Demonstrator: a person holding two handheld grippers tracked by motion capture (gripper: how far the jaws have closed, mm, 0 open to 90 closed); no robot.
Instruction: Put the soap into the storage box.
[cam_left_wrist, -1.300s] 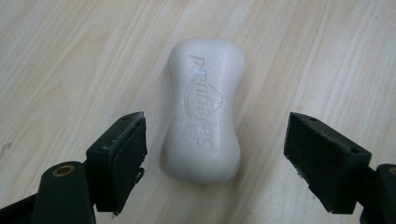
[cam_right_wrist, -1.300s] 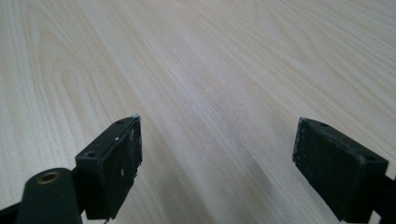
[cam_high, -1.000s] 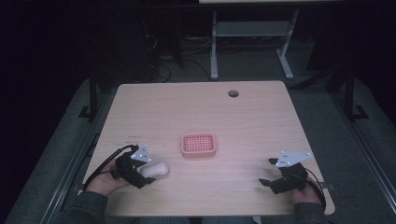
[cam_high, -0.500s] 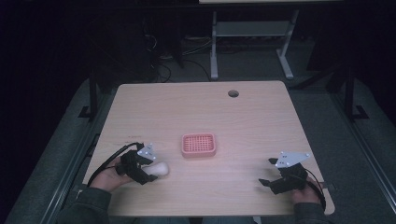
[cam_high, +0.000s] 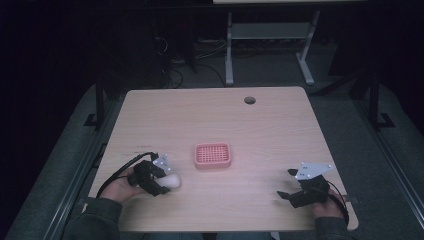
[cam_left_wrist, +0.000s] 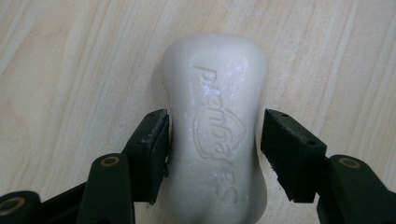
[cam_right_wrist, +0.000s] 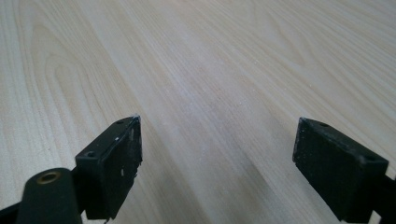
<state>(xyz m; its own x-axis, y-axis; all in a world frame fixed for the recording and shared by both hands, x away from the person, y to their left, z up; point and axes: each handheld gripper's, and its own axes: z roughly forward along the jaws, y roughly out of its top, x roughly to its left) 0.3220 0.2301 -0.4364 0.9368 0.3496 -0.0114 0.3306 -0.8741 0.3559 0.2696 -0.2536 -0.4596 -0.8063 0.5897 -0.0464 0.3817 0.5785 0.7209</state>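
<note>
Between open jaws, "Safeguard"-embossed soap (cam_left_wrist: 215, 135)

A pale wooden table (cam_high: 280, 130) stands in a dark room on grey floor (cam_high: 60, 170).

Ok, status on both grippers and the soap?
Left gripper jaws straddling soap bar, one touching, other just clear. Right gripper open, idle on table. Pink soap dish empty, path clear.
</note>
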